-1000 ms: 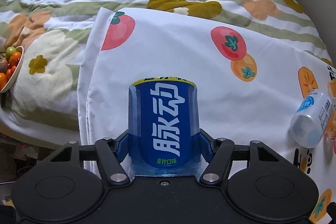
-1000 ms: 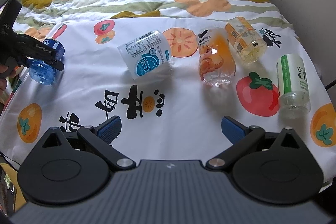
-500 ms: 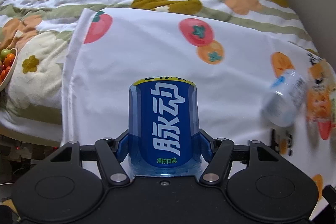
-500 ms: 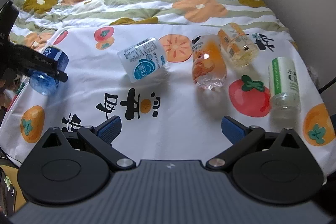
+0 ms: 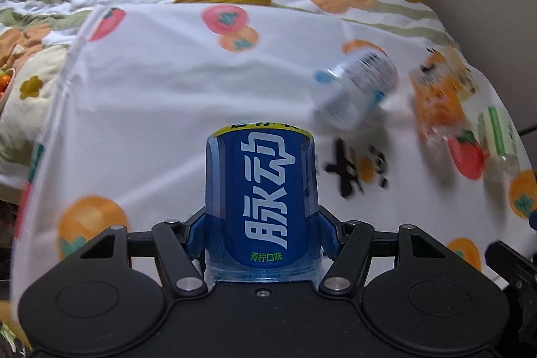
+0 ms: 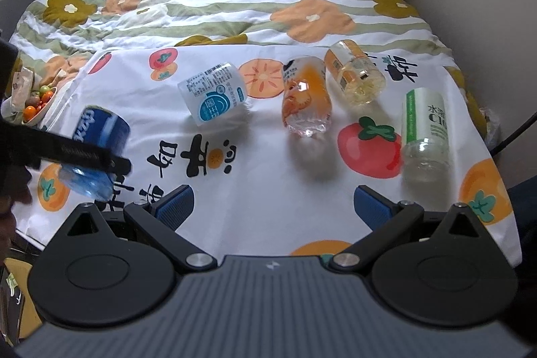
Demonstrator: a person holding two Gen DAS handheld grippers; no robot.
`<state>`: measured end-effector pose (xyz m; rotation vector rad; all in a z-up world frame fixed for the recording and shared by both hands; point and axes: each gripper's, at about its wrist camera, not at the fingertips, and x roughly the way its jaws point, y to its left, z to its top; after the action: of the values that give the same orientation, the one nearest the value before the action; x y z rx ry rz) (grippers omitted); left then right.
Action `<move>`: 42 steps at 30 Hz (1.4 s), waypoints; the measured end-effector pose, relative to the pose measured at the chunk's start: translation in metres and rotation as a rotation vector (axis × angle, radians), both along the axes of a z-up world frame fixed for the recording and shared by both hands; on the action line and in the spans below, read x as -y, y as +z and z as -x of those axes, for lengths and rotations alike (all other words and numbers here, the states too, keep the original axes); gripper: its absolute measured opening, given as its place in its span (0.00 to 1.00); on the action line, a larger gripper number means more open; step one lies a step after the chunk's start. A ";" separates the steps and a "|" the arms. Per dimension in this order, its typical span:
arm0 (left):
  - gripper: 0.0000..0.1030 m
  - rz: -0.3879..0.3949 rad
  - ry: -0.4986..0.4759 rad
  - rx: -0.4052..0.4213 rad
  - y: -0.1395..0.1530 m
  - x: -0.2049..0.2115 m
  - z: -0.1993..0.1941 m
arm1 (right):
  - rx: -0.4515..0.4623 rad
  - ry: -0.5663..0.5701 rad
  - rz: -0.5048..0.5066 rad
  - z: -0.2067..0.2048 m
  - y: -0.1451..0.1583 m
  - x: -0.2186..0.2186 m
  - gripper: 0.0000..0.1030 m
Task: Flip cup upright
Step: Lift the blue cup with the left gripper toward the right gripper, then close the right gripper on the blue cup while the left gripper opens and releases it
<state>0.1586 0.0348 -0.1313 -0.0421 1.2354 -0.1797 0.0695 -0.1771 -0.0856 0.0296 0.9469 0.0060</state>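
Observation:
A blue cup (image 5: 261,197) made from a cut bottle, with white characters on its label, fills the middle of the left wrist view. My left gripper (image 5: 261,234) is shut on it, blue pads pressing both sides. The right wrist view shows the same blue cup (image 6: 97,136) held tilted above the white fruit-print cloth (image 6: 261,176) at the left, with the left gripper (image 6: 80,153) across it. My right gripper (image 6: 273,207) stands open near the cloth's front edge with nothing between its fingers.
Several more cut-bottle cups lie on their sides on the cloth: a white and blue one (image 6: 213,98), an orange one (image 6: 305,99), a yellow one (image 6: 355,76), a green-striped one (image 6: 424,130). A bowl of small tomatoes (image 6: 37,103) sits off the cloth's left edge. A wall borders the right.
My left gripper has carried the blue cup nearer and rightward over the cloth, swinging so the other cups come into its view. The right gripper stays open.

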 end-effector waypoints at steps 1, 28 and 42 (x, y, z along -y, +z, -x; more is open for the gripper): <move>0.67 0.004 -0.002 -0.003 -0.002 0.006 0.003 | 0.000 0.001 0.000 0.002 0.000 0.003 1.00; 0.69 -0.073 0.006 -0.020 -0.035 0.061 0.023 | -0.041 0.007 0.014 0.017 -0.013 0.038 1.00; 0.87 -0.072 0.002 0.017 -0.025 0.061 0.029 | -0.034 0.006 0.013 0.021 -0.010 0.038 1.00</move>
<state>0.1297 -0.0257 -0.1564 0.0207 1.2237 -0.1337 0.0488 -0.2154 -0.0960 0.0152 0.9812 0.0052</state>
